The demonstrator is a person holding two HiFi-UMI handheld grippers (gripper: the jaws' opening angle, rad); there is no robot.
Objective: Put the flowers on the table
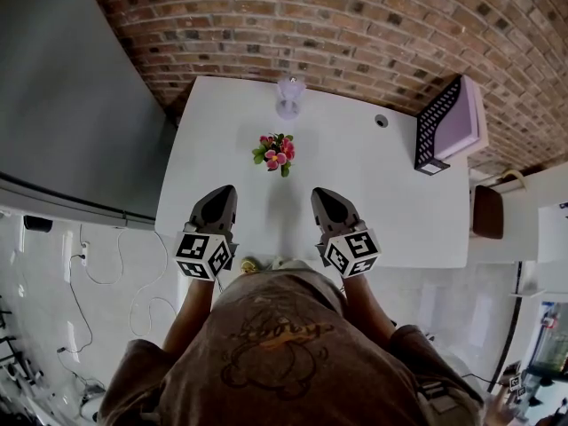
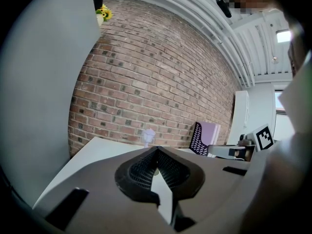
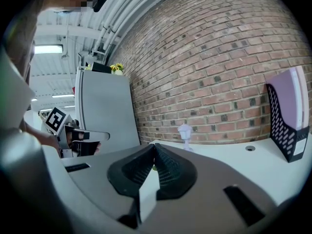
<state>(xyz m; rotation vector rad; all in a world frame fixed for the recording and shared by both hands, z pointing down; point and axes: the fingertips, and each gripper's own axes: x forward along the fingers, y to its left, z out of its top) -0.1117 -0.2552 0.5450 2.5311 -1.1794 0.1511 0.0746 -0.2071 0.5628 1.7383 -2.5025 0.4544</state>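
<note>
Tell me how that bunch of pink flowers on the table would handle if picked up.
The flowers look like a small cluster of petals and leaves, so probably light and soft, likely to crush under a firm squeeze. On the smooth white table, a push would probably slide them.

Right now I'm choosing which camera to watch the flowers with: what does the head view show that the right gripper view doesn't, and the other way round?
Only the head view: the pink flowers lying on the white table, ahead of the left gripper and right gripper. Only the right gripper view: yellow flowers atop the grey cabinet and a lit ceiling light; its own shut jaws cover the pink flowers' spot. Both: the brick wall, the black mesh file holder and a small pale ornament.
</note>
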